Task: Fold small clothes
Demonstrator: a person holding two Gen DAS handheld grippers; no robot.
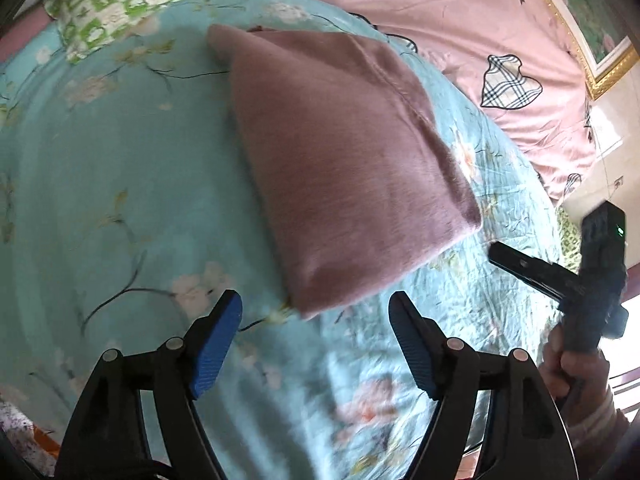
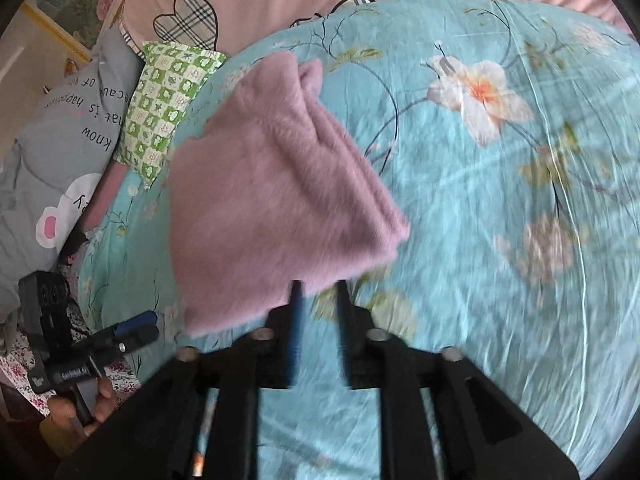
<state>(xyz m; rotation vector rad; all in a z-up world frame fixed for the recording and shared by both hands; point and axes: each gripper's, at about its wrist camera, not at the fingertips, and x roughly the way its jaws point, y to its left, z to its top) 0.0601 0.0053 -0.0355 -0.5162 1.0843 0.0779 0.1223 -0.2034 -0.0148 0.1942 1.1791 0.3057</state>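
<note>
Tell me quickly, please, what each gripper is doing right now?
Left gripper: open, holding nothing.
Right gripper: slightly open, empty, at the pink garment's edge.

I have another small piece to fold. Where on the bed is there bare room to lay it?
Bare teal sheet lies right of the folded pink garment. Left is crowded: green checked pillow, grey pillow.

Bed sheet (image 1: 120, 184): turquoise, floral print
Pink quilt (image 1: 452, 28): far side, plaid hearts
Green checked pillow (image 2: 168, 96): far left, on the sheet's edge
Grey pillow (image 2: 68, 128): left, printed lettering
Framed picture (image 1: 592, 28): far right, gold frame
</note>
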